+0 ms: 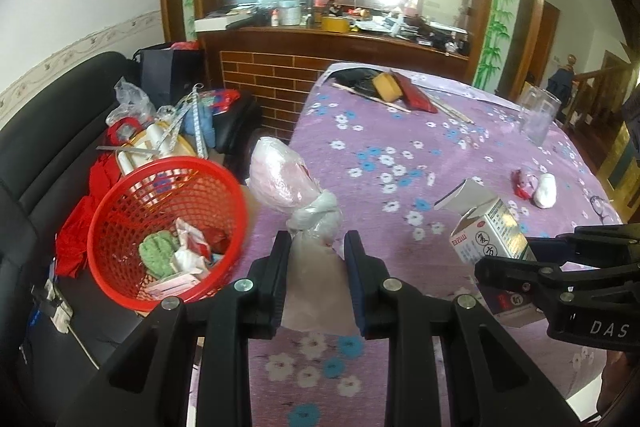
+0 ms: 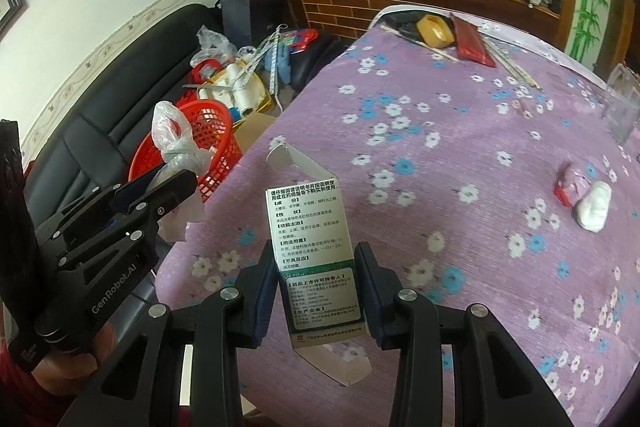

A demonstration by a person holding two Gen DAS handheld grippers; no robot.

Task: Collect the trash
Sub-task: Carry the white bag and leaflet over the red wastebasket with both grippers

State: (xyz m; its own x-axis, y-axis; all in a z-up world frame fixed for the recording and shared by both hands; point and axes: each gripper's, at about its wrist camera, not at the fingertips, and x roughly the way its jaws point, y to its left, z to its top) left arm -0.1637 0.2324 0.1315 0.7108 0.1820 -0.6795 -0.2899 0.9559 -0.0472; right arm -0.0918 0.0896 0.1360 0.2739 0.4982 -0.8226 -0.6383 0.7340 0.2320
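Note:
My left gripper [image 1: 318,247] is shut on a knotted plastic bag [image 1: 308,227] with pink paper inside, held above the table's left edge. It shows in the right wrist view [image 2: 176,143] too. My right gripper [image 2: 316,259] is shut on an opened white medicine box [image 2: 316,255], held above the purple flowered tablecloth [image 2: 460,155]. The box also shows in the left wrist view [image 1: 486,237]. A red mesh basket [image 1: 120,211] with several pieces of trash stands on the black sofa left of the table. A red wrapper [image 2: 568,183] and a white crumpled wad [image 2: 594,205] lie on the cloth at right.
A clear glass [image 1: 538,117] stands at the table's far right. A yellow tape roll [image 1: 386,87], a red packet [image 1: 416,93] and chopsticks lie at the far edge. The black sofa [image 1: 40,155] holds clutter behind the basket. A brick-faced counter [image 1: 276,71] stands behind.

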